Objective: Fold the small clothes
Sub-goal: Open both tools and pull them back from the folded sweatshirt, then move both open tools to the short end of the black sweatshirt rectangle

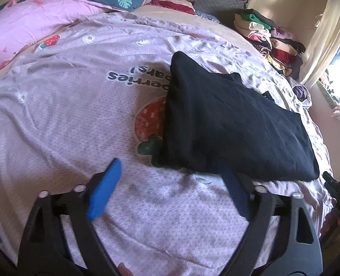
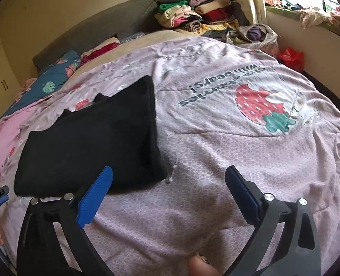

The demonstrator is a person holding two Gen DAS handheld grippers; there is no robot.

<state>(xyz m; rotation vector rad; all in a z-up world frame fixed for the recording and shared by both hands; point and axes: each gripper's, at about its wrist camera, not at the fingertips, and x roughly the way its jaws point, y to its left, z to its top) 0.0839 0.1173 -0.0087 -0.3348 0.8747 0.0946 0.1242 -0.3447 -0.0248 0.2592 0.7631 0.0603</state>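
Both claws released and empty, left claw (image 1: pixel 172 184) and right claw (image 2: pixel 170 191), black folded garment (image 1: pixel 234 119) flat on the strawberry-print quilt (image 1: pixel 78 115): you lift clear without snagging its near edge.

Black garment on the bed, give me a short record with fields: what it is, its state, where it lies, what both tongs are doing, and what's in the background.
item: black garment
state: folded into a flat rectangle, released
surface: pink strawberry-print quilt, garment partly covers a strawberry print in the left wrist view
left tongs: open, nothing between the pads, near the garment's front edge
right tongs: open, nothing held, by the garment's near corner
background: pile of clothes at the head of the bed, near the window
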